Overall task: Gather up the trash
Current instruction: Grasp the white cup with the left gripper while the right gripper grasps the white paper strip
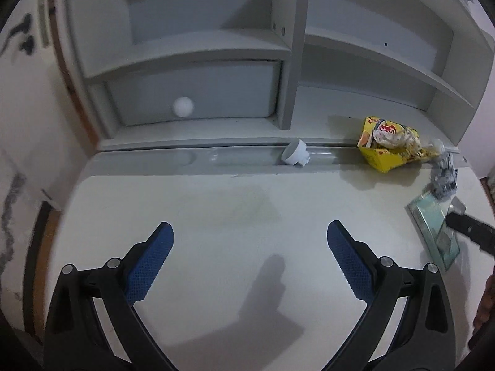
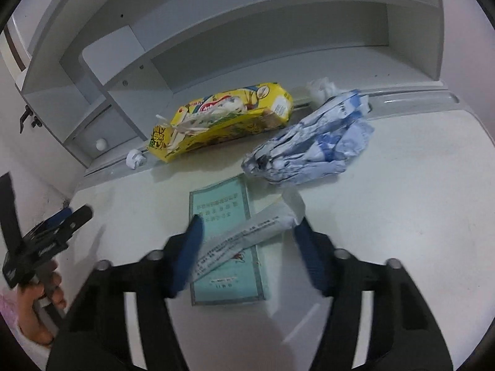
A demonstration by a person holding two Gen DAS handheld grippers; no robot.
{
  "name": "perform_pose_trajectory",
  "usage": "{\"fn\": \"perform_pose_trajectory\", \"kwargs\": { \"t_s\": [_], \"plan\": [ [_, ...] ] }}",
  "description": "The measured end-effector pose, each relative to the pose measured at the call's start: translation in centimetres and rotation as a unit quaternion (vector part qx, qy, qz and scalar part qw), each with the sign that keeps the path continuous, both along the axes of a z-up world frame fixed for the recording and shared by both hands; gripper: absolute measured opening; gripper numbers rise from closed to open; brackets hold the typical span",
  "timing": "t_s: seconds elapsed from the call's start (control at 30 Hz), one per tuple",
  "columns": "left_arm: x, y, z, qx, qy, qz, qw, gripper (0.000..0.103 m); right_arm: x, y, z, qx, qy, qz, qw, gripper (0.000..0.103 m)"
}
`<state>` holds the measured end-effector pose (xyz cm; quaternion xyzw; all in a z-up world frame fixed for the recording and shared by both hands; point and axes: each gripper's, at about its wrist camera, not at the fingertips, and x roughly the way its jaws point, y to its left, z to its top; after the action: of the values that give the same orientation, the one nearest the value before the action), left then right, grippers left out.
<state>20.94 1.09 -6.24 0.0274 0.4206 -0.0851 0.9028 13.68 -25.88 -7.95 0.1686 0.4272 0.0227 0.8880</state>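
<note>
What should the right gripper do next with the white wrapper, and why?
Probably close the right gripper fully on the white wrapper. The wrapper lies slantwise between its blue pads, over the green booklet, and the pads do not seem to press it yet. Gripping first avoids dragging the booklet along.

Yellow snack bag (image 2: 225, 120), crumpled wrapper (image 2: 312, 151) and folded leaflet (image 2: 247, 238) on desk.

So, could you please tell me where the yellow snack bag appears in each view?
Left wrist: yellow bag at right of centre, lying on the desk's rear groove below the shelves.
Right wrist: yellow bag above centre, left of the crumpled blue-white paper.
Shared landmark: the green booklet, nearer the camera than the bag.
</note>
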Motion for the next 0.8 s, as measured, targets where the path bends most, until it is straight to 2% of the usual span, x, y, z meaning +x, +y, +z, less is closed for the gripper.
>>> {"fn": "perform_pose_trajectory", "kwargs": {
  "t_s": [0.17, 0.33, 0.43, 0.5, 0.57, 0.6, 0.63, 0.67, 0.7, 0.8],
  "plan": [
    [2.9, -1.2, -1.2, -0.003, 0.017, -0.02, 0.9997, 0.096, 0.5, 0.0, -0.3, -0.008, -0.002, 0.008, 1.0, 0.037],
    [5.7, -2.4, -1.0, 0.012, -0.001, -0.015, 0.9998, 0.096, 0.7, -0.3, 0.1, -0.002, -0.007, 0.023, 1.0, 0.032],
    [7.1, -3.3, -1.0, 0.005, 0.005, -0.035, 0.9994, 0.095, 0.4, -0.5, 0.7, -0.004, -0.014, 0.028, 1.0, 0.029],
    [7.6, -4.1, -1.2, 0.009, 0.009, -0.05, 0.9987, 0.082, 0.0, -1.0, 1.2, -0.009, -0.019, 0.025, 0.999, 0.027],
    [8.3, -4.6, -1.8, 0.01, 0.025, -0.061, 0.9977, 0.057, -0.5, -1.7, 1.6, -0.016, -0.021, 0.02, 0.999, 0.024],
    [8.5, -4.6, -1.9, 0.001, 0.027, -0.066, 0.9975, 0.053, -0.8, -2.3, 1.8, -0.022, -0.021, 0.016, 0.999, 0.023],
    [8.6, -4.6, -2.0, 0.001, 0.027, -0.065, 0.9975, 0.037, -1.0, -2.5, 1.7, -0.027, -0.021, 0.013, 0.999, 0.022],
    [8.7, -4.7, -2.1, 0.006, 0.028, -0.067, 0.9974, 0.03, -1.3, -3.1, 1.8, -0.034, -0.019, 0.008, 0.999, 0.018],
    [8.8, -5.2, -2.1, 0.008, 0.025, -0.068, 0.9973, 0.03, -1.5, -3.4, 1.7, -0.039, -0.017, 0.005, 0.999, 0.014],
    [8.4, -5.0, -1.9, 0.0, 0.016, -0.069, 0.9975, 0.029, -2.5, -5.0, 1.3, -0.06, -0.007, -0.01, 0.998, 0.013]
  ]
}}
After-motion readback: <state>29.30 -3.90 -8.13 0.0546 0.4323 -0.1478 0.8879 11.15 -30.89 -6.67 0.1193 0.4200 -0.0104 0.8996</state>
